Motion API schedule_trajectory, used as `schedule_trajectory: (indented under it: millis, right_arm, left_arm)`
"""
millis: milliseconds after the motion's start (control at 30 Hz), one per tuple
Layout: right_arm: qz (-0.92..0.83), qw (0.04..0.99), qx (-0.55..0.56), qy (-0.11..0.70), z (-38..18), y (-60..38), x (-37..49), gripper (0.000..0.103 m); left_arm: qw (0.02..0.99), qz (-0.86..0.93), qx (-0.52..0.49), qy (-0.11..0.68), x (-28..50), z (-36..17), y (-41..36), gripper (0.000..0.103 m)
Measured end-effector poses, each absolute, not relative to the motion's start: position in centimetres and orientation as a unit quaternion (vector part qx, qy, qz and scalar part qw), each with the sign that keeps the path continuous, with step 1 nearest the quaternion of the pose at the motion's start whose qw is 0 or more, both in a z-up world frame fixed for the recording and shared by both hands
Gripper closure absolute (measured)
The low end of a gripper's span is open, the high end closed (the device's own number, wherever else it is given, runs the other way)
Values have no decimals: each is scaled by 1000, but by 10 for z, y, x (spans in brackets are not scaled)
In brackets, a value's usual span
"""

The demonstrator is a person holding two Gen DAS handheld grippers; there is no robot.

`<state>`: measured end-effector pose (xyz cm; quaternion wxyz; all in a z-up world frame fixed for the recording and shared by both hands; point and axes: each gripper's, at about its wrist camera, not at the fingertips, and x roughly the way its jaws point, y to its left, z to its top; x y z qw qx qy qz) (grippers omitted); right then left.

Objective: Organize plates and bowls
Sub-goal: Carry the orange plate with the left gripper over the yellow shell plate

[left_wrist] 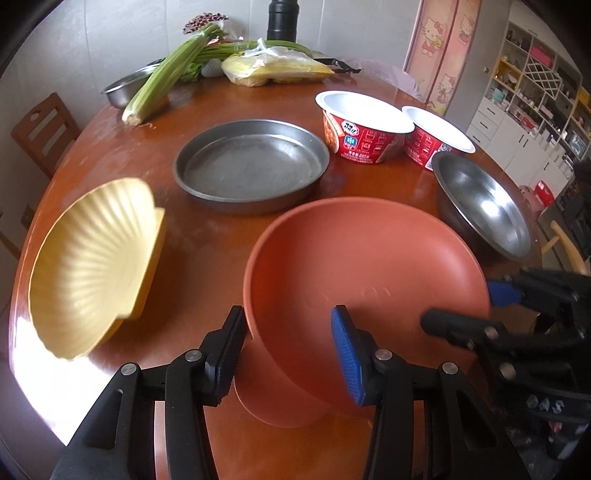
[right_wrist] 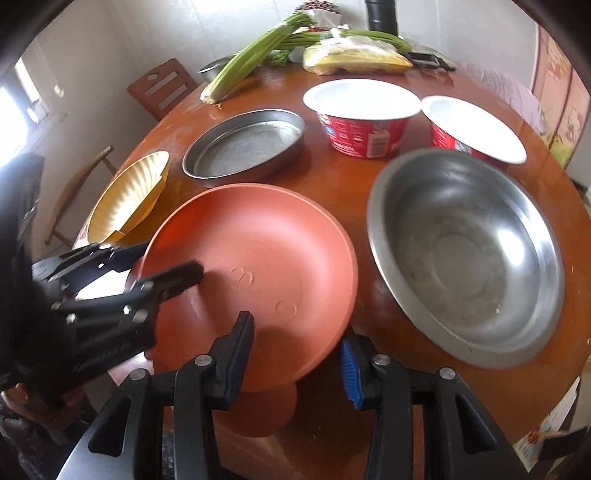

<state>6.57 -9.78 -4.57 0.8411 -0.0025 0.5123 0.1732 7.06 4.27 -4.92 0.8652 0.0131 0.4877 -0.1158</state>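
Straddling the near rim of the terracotta bowl (left_wrist: 365,266), the left gripper (left_wrist: 288,354) has one black finger outside the wall and its blue-padded finger inside, both close against the rim, so the jaws look clamped on it, though I cannot be sure the pads press. From the other side, the right gripper (right_wrist: 295,354) has the same bowl's rim between its fingers, one inside and the blue pad just outside and under the edge; its jaws stand narrow and appear closed on the rim. The bowl sits tilted, its foot at the near edge of the round wooden table (left_wrist: 207,236). Just to the right of it stands a steel bowl (right_wrist: 465,251), tilted too. To the left lies a yellow ribbed dish (left_wrist: 92,266), leaning on its edge. Beyond the terracotta bowl sits a flat grey metal pan (left_wrist: 251,166), apart from the rest. To its right, two red instant-noodle cups (left_wrist: 364,127) stand side by side, close together. At the far edge lie celery stalks (left_wrist: 170,74) resting over a small steel basin (left_wrist: 123,88), a yellow plastic bag (left_wrist: 277,68), and a dark cylinder (left_wrist: 282,20) behind them.
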Motion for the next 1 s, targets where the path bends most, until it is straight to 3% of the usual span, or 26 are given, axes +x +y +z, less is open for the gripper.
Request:
schedule_trajectory:
  millis: [1000]
  right_arm:
    - [275,854,-82,434,10,-6,95,57]
  left_arm:
    - [902,-20,-77,425,36,-2,122,54]
